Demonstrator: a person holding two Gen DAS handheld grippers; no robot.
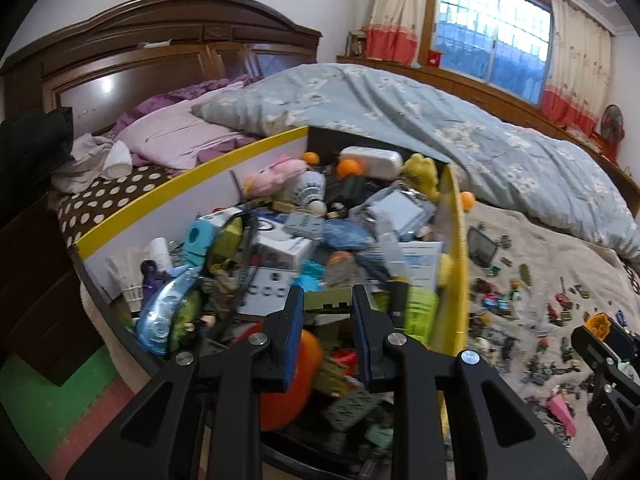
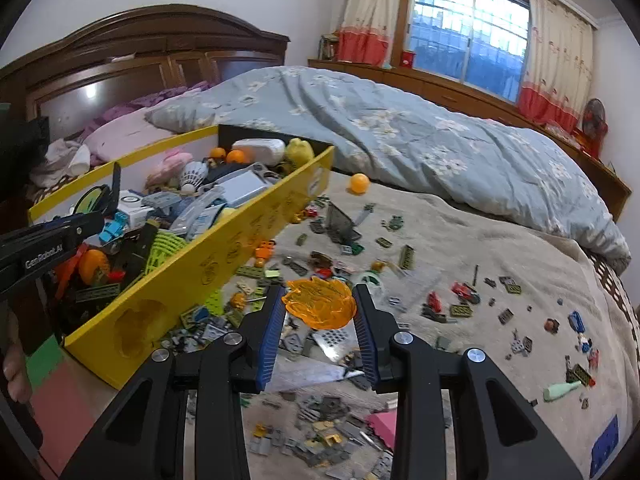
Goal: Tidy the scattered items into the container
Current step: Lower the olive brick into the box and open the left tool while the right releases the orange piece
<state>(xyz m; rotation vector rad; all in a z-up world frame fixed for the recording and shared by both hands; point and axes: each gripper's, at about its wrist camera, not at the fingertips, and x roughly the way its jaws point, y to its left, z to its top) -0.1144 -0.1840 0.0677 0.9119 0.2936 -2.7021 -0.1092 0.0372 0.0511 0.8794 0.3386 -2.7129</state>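
over the bed, the right gripper (image 2: 319, 312) pinches a translucent orange flame-shaped piece (image 2: 320, 303) above scattered bricks (image 2: 320, 432) on the beige blanket (image 2: 460, 232). left gripper (image 1: 327, 312), fingers narrowly apart and empty, hangs over the full yellow-rimmed container (image 1: 460, 264).

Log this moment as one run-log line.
right gripper: shut on orange piece | left gripper: empty, over yellow box

Blue floral duvet (image 2: 400, 136) bunched across bed, pink pillow (image 1: 176, 136) by dark wood headboard (image 1: 160, 40). Window (image 2: 468, 32) with cream-and-red curtains (image 2: 556, 60) at the back. Green and red foam mats (image 1: 60, 412) on the floor.
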